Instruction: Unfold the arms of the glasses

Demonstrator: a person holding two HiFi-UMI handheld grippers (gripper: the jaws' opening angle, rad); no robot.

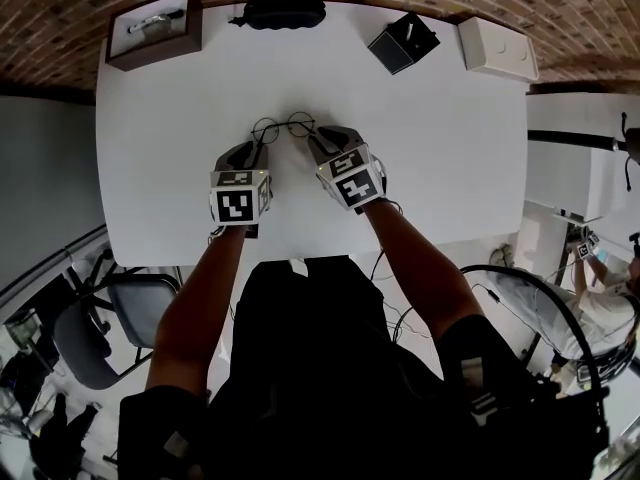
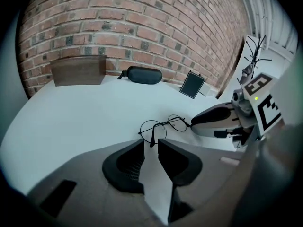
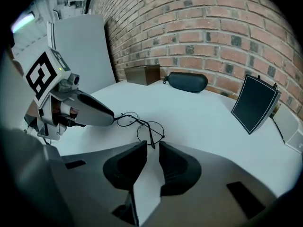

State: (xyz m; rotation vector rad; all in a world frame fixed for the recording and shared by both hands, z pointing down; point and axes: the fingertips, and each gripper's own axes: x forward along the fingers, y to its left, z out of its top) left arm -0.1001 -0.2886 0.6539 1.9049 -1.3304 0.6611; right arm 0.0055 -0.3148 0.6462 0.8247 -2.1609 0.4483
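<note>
Thin round wire glasses (image 1: pixel 283 125) lie on the white table (image 1: pixel 180 168), lenses toward the far side. My left gripper (image 1: pixel 258 148) sits just behind the left lens and my right gripper (image 1: pixel 312 140) just behind the right lens. In the left gripper view the left gripper (image 2: pixel 151 143) is open, with the dark tip of one arm of the glasses (image 2: pixel 163 125) at the mouth of the gap, not pinched. In the right gripper view the right gripper (image 3: pixel 152 145) is open too, with the other arm's tip of the glasses (image 3: pixel 142 126) between its fingertips.
A black glasses case (image 1: pixel 285 10) lies at the table's far edge against the brick wall. A wooden tray (image 1: pixel 152 28) stands at the far left, a small black box (image 1: pixel 402 43) and a white box (image 1: pixel 497 46) at the far right. A chair (image 1: pixel 120 318) stands beside the table's near left corner.
</note>
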